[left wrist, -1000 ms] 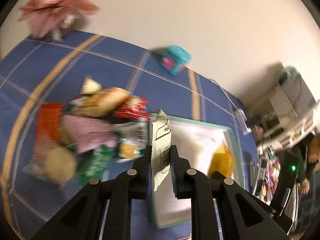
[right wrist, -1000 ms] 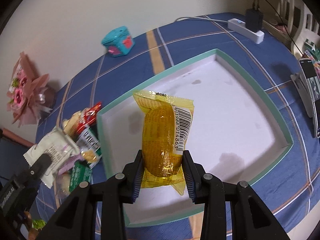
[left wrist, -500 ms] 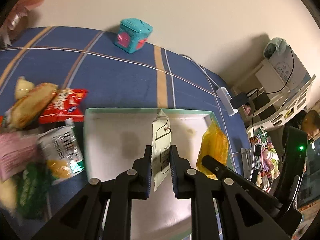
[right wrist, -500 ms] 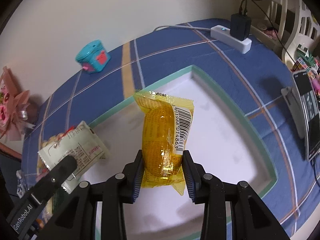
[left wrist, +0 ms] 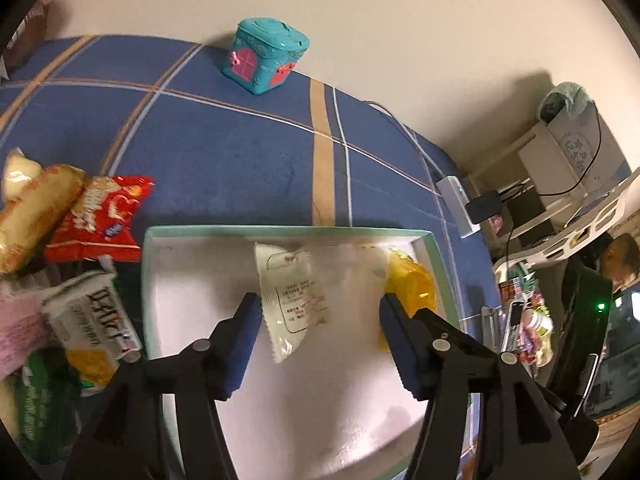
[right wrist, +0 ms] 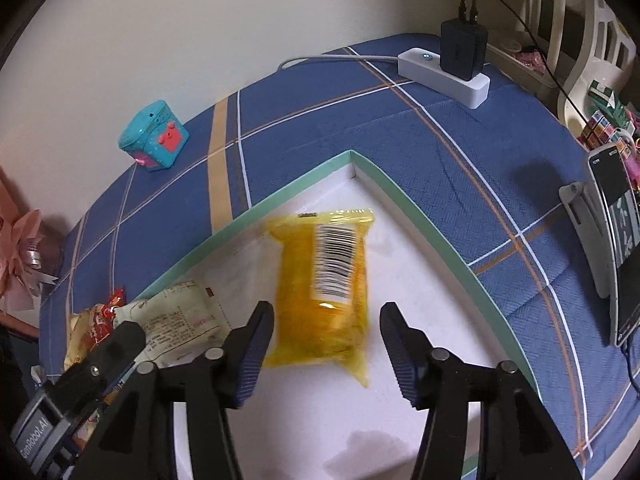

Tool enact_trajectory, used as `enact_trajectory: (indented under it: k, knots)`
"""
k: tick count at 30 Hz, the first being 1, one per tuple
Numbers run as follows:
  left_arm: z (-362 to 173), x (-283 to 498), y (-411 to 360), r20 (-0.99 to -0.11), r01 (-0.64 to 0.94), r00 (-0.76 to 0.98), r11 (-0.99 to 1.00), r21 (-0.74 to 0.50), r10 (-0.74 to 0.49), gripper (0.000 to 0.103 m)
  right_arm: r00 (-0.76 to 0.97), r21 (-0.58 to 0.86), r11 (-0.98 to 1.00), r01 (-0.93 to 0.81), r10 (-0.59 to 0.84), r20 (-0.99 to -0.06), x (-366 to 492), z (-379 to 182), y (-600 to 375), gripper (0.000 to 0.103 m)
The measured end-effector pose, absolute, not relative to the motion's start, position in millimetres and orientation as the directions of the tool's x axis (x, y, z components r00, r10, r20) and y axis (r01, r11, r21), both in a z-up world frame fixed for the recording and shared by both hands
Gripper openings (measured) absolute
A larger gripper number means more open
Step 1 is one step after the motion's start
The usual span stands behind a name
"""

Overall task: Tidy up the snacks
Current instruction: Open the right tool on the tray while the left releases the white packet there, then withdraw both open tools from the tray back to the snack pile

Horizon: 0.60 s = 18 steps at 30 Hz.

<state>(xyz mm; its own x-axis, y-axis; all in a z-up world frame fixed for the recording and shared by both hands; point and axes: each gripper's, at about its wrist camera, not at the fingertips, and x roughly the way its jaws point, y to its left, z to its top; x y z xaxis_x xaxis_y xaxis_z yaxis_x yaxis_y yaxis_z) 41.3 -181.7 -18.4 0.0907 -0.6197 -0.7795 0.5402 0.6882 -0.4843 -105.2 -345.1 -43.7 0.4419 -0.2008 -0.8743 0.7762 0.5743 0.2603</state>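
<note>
Black jaws, left: I have the left gripper [left wrist: 320, 314] opening over the tray [left wrist: 280, 231], pads clear of the white packet [left wrist: 292, 300] that sits between them, nearer the left finger.
Black jaws, right: my right gripper [right wrist: 326, 330] is opening too, the yellow packet [right wrist: 324, 284] between its pads but free of both.
White packet, axis: long axis runs away from my fingers toward the tray's far edge, sealed end pointing there.
Yellow packet, axis: also lengthwise along my fingers, barcode up, top seam toward the tray's far right corner.
Who is nearer: each hand to its own packet; I judge both are released into the tray.
Next reach: the snack pile [left wrist: 76, 264] lies off the tray's left edge, nearest my left hand.
Beyond: blue plaid tablecloth [left wrist: 240, 148], teal toy box [left wrist: 264, 56] at the table's far edge.
</note>
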Motion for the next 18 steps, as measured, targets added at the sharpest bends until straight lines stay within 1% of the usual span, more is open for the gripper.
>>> enact_trajectory:
  k: [1, 2, 3, 4, 6, 7, 11, 13, 15, 18]
  knots:
    - [-14.7, 40.9, -180.3, -0.785, 0.545, 0.104, 0.695, -0.469, -0.611, 0.064, 0.442, 0.260, 0.575, 0.775, -0.200, -0.875, -105.2, -42.9, -344.5, 0.059]
    - [-10.7, 40.2, -178.3, -0.790, 0.548, 0.117, 0.702, -0.454, -0.602, 0.069, 0.439, 0.257, 0.578, 0.775, -0.200, -0.876, -105.2, -41.7, -343.0, 0.060]
    - [-6.5, 40.0, -175.6, -0.796, 0.548, 0.129, 0.711, -0.440, -0.591, 0.075, 0.433, 0.249, 0.581, 0.775, -0.200, -0.879, -105.4, -40.1, -341.2, 0.064]
    - [-2.2, 39.4, -172.3, -0.804, 0.548, 0.139, 0.721, -0.423, -0.578, 0.077, 0.429, 0.244, 0.585, 0.774, -0.200, -0.881, -105.9, -38.6, -339.3, 0.071]
    - [4.1, 38.9, -165.7, -0.819, 0.544, 0.165, 0.743, -0.389, -0.549, 0.081, 0.429, 0.244, 0.587, 0.772, -0.197, -0.881, -108.2, -36.3, -335.8, 0.079]
    - [6.9, 38.3, -161.6, -0.825, 0.541, 0.181, 0.755, -0.372, -0.536, 0.082, 0.430, 0.247, 0.588, 0.770, -0.192, -0.882, -109.7, -35.4, -334.1, 0.081]
    - [14.4, 37.0, -142.1, -0.845, 0.517, 0.250, 0.803, -0.296, -0.473, 0.093, 0.433, 0.251, 0.594, 0.764, -0.184, -0.882, -115.5, -31.8, -326.3, 0.089]
    - [15.2, 35.0, -135.4, -0.854, 0.510, 0.288, 0.824, -0.247, -0.434, 0.094, 0.434, 0.248, 0.601, 0.760, -0.185, -0.882, -118.0, -29.6, -322.5, 0.098]
    - [15.3, 33.0, -128.4, -0.859, 0.504, 0.329, 0.842, -0.193, -0.393, 0.095, 0.441, 0.252, 0.605, 0.756, -0.186, -0.878, -121.6, -26.8, -317.8, 0.102]
    - [13.2, 30.9, -118.2, -0.867, 0.487, 0.373, 0.865, -0.121, -0.331, 0.095, 0.457, 0.267, 0.607, 0.748, -0.180, -0.871, -125.8, -23.1, -311.4, 0.103]
